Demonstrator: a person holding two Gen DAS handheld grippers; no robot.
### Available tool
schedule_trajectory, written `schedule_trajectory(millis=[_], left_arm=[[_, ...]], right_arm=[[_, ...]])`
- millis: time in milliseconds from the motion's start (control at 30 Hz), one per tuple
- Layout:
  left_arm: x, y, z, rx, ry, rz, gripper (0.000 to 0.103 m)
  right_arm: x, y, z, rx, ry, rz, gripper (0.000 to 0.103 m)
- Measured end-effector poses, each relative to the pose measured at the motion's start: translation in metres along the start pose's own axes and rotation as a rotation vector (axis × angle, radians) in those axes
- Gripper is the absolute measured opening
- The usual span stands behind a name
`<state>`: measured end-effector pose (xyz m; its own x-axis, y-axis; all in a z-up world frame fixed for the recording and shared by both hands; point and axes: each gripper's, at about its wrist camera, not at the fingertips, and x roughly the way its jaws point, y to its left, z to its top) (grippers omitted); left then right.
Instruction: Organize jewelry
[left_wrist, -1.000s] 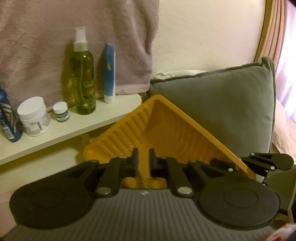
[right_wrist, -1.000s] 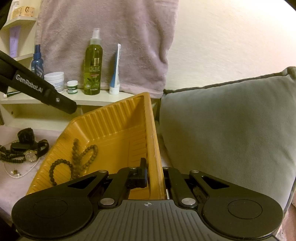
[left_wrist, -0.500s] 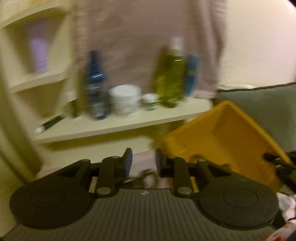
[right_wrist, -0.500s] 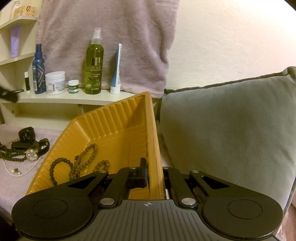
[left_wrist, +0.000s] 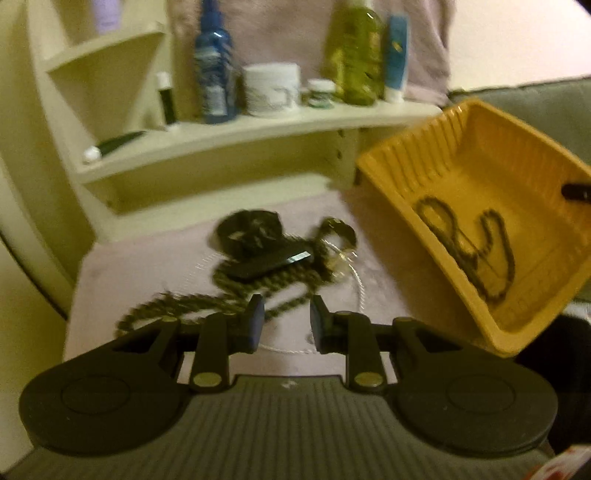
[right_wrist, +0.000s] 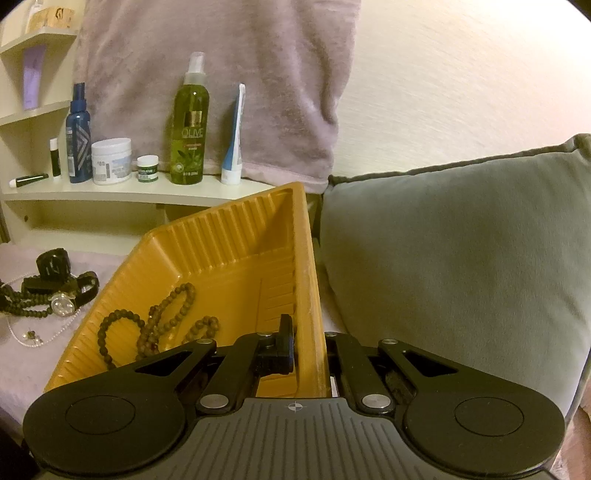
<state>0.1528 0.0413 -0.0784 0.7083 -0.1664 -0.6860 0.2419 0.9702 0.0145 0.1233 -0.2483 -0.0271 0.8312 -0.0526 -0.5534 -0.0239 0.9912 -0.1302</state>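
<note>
My right gripper (right_wrist: 308, 332) is shut on the side wall of the tilted yellow tray (right_wrist: 221, 251), one finger inside it and one outside. Brown bead strands (right_wrist: 155, 325) lie in the tray (left_wrist: 461, 147), showing as dark loops (left_wrist: 465, 251) in the left wrist view. My left gripper (left_wrist: 286, 317) hovers open over a jewelry pile (left_wrist: 273, 251) on the pink cloth, with nothing between its pads. A dark bead necklace (left_wrist: 207, 306) runs just beyond its fingertips. The pile (right_wrist: 55, 291) holds black bands, a watch (right_wrist: 62, 304) and a thin pale chain (right_wrist: 22, 334).
A cream shelf (right_wrist: 110, 194) behind holds a green spray bottle (right_wrist: 188, 122), a blue bottle (right_wrist: 79, 147), a white jar (right_wrist: 110, 160) and a tube (right_wrist: 234, 136). A grey cushion (right_wrist: 461, 258) fills the right side. A pink towel (right_wrist: 221, 55) hangs on the wall.
My left gripper swung left and down from above the tray to the jewelry pile, and its jaws widened. Another loop of beads settled in the tray. The right gripper stayed put.
</note>
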Motion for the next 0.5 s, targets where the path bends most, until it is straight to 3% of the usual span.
schedule_trajectory(millis=[400, 500], left_arm=[[0.034, -0.016, -0.011, 0.047, 0.048, -0.018, 0.023], [0.037, -0.016, -0.011, 0.051, 0.058, -0.024, 0.016]], right_arm=[[0.006, 0.000, 0.000, -0.008, 0.017, -0.012, 0.004], [0.007, 0.000, -0.001, -0.007, 0.020, -0.014, 0.004]])
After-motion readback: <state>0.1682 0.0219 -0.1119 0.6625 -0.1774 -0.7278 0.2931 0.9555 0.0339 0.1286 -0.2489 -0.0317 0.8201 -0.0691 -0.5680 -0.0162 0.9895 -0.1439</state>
